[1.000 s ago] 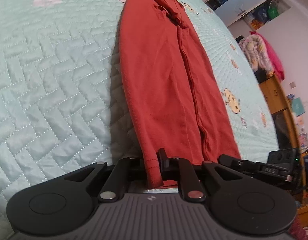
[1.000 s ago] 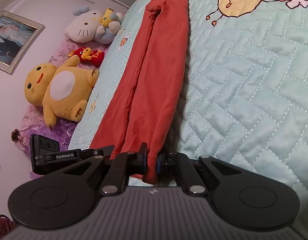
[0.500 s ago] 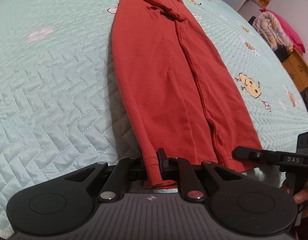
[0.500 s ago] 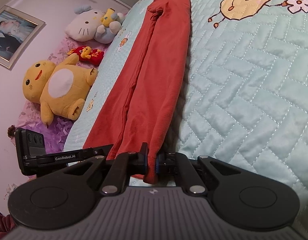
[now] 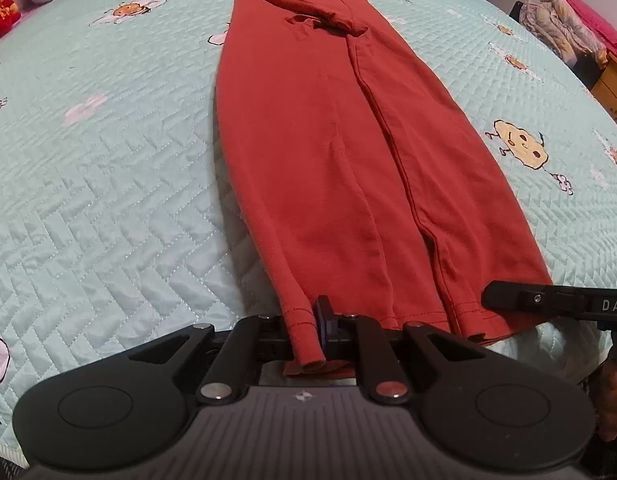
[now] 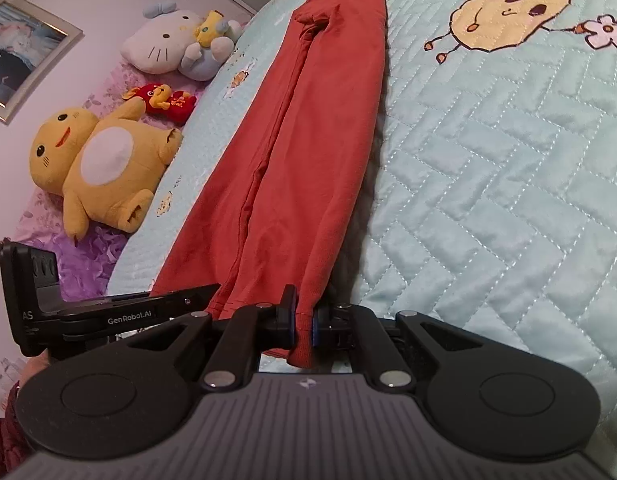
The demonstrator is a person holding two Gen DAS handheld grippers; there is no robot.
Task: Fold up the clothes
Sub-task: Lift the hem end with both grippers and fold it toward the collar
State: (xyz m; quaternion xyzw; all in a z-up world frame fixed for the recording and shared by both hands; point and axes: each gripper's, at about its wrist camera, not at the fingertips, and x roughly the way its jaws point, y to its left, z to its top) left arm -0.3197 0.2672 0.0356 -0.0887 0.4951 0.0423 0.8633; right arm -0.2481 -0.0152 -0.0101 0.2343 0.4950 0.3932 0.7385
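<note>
Rust-red cotton garment (image 5: pixel 332 152) folded into a long strip

It lies flat on the bed, running from frame bottom to top centre, hemmed near end lifted, a crumpled fold at the far end.

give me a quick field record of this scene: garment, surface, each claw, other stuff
garment: red garment, folded lengthwise into a long strip, lying flat
surface: pale green quilted bedspread with cartoon prints
left claw: shut on the near hem, left corner
right claw: shut on the near hem, right corner
beside bed: yellow plush toy, white cat plush
</note>
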